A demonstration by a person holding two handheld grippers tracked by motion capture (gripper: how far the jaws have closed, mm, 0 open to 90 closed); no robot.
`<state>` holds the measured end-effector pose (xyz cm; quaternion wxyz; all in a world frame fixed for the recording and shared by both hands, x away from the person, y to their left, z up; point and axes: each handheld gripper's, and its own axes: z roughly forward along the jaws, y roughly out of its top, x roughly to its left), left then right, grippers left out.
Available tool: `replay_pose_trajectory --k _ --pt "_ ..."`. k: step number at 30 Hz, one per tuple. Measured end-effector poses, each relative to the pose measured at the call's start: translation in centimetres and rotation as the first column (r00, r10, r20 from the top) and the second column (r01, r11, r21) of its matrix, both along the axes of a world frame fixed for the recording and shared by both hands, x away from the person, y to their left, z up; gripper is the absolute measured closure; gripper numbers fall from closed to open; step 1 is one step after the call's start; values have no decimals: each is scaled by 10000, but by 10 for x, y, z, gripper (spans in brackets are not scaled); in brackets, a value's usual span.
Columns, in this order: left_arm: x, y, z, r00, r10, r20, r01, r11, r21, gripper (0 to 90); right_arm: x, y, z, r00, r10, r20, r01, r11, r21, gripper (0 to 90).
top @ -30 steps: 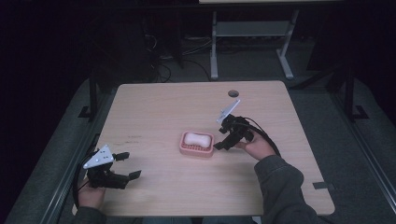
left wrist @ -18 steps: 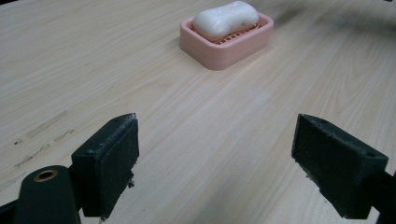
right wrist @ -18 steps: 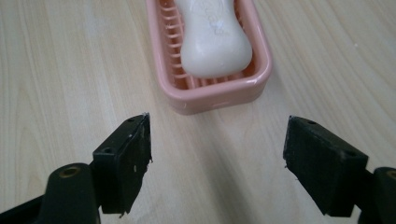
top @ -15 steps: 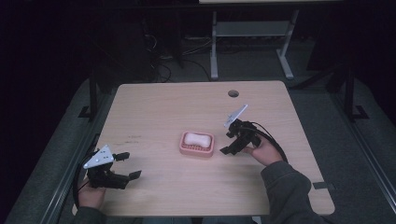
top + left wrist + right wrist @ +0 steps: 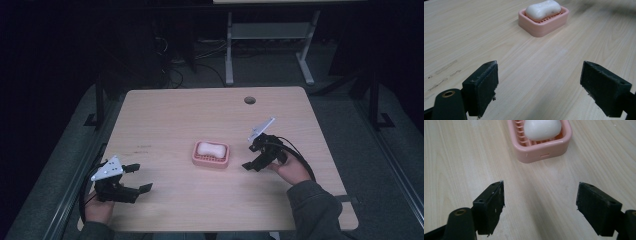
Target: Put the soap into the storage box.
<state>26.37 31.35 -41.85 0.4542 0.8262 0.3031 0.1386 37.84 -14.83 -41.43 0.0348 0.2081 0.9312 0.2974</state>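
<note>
Soap dish (image 5: 541,143) lies ahead of the right gripper's (image 5: 540,206) spread jaws.

Wooden table (image 5: 165,115) bears pink soap dish (image 5: 211,154) (apparently plastic).

Running off the top edge in the right gripper view: the far end of the pink soap dish (image 5: 541,147) and the white soap bar (image 5: 542,128) lying in it.
</note>
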Motion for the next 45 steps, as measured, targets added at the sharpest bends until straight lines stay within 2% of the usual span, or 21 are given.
replay_pose_trajectory --k 5,7,13,14,20,45 --pt "0 0 0 10000 15 -2 -15 10000 -18 148 -7 -8 -5 9998 -166 -137 165 9999 -33 217" --pt "0 0 0 10000 27 4 -27 10000 -18 148 -11 -12 -5 9997 -226 -36 226 9997 56 221" --pt "0 0 -1 10000 3 -9 -3 10000 17 148 -18 -25 -7 9979 -589 -253 593 9981 144 216" --pt "0 -1 -1 10000 0 -7 1 10000 25 148 -20 -28 -7 9979 -641 -133 643 9978 181 216" --pt "0 -2 -2 10000 4 -38 -4 10000 22 148 -30 -42 -11 9941 -1052 -279 1063 9935 411 215" --pt "-1 -6 -2 10000 -71 -32 71 9999 109 148 -65 -78 -29 9834 -1811 -101 1813 9804 768 207"
